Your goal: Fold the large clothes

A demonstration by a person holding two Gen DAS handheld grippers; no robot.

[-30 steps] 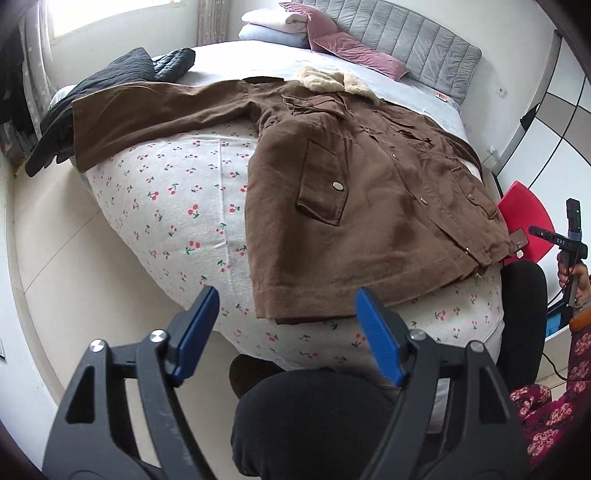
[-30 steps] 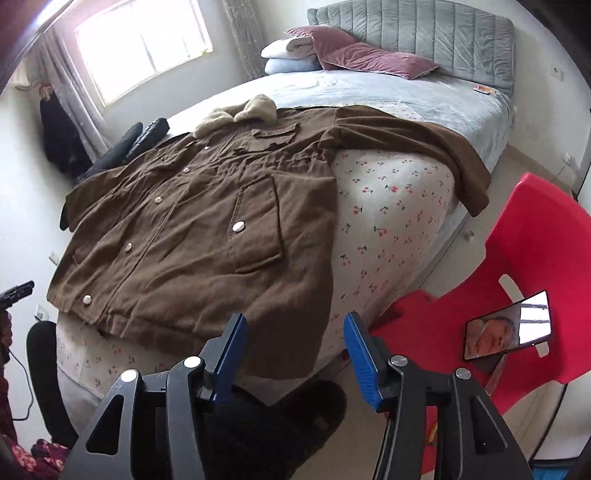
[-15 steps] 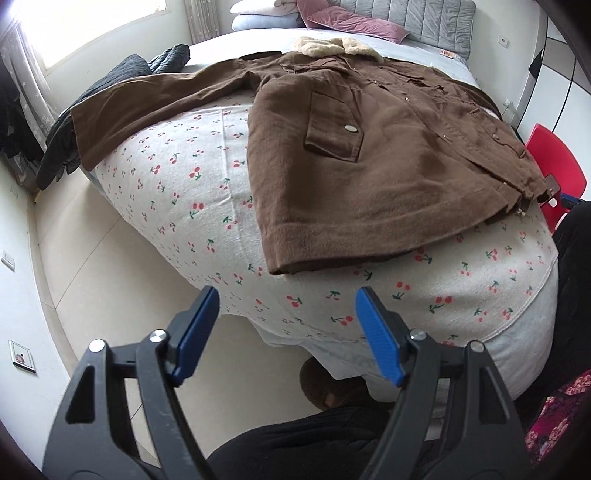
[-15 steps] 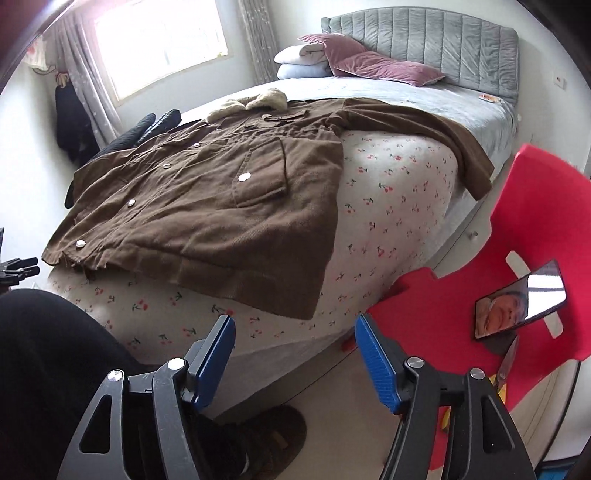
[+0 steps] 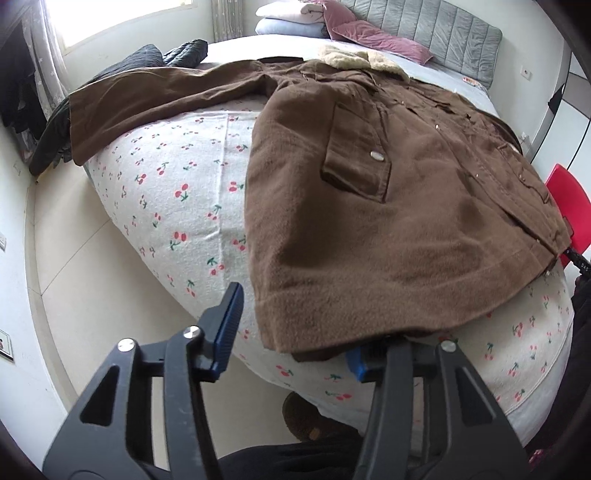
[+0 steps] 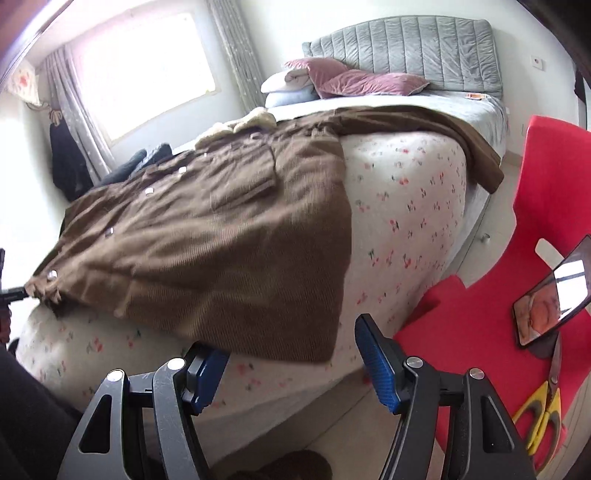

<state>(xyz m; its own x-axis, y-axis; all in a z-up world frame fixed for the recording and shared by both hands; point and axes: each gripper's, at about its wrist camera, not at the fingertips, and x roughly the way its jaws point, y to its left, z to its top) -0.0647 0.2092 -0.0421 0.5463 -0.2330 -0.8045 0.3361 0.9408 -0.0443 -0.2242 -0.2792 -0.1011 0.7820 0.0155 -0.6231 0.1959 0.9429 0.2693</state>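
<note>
A large brown coat (image 5: 388,229) with a fleece collar lies spread face up on the bed, sleeves out to both sides. Its hem hangs over the near edge of the cherry-print sheet (image 5: 177,206). My left gripper (image 5: 295,332) is at the hem's left corner with its jaws closing. The right pad sits under the hem; the left pad is just clear of the cloth. In the right wrist view the coat (image 6: 221,240) has its right hem corner between the wide jaws of my right gripper (image 6: 284,339). That gripper's left pad is tucked under the hem without pinching it.
A red plastic chair (image 6: 480,295) stands close on the right, with a phone (image 6: 554,295) and yellow-handled scissors (image 6: 543,406) on it. A black jacket (image 5: 147,59) lies at the bed's far left, and pillows (image 5: 369,33) at the headboard. The person's shoe (image 5: 314,421) and dark-clothed legs are below the grippers.
Both grippers have come down and in to the coat's hem. The left jaws have narrowed around the left hem corner. The right jaws stand a little wider.
</note>
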